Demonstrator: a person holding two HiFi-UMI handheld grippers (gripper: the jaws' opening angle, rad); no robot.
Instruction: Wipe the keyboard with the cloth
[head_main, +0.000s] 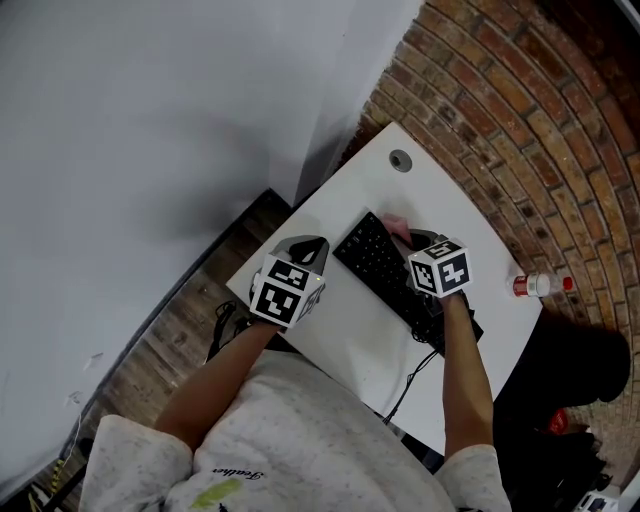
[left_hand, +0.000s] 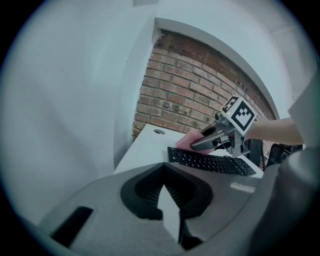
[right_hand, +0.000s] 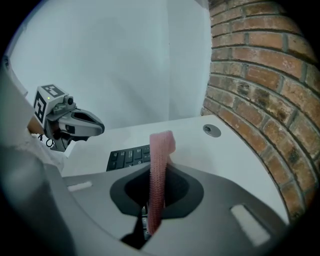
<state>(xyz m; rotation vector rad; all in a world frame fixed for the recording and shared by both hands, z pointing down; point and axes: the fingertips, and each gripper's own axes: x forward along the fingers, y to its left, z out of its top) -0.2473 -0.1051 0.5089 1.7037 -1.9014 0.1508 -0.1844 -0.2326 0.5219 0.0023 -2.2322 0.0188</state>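
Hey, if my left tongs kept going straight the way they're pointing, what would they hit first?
Likely the bare white table beside the near end of the keyboard. The left tongs aim past the keys, toward the white wall beyond. Depth is hard to judge.

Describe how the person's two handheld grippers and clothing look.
Both the left gripper and right gripper are smooth grey shells with dark, ribbed jaw pads. Each carries a white cube printed with black square markers. The person wears a pale speckled short-sleeved top.
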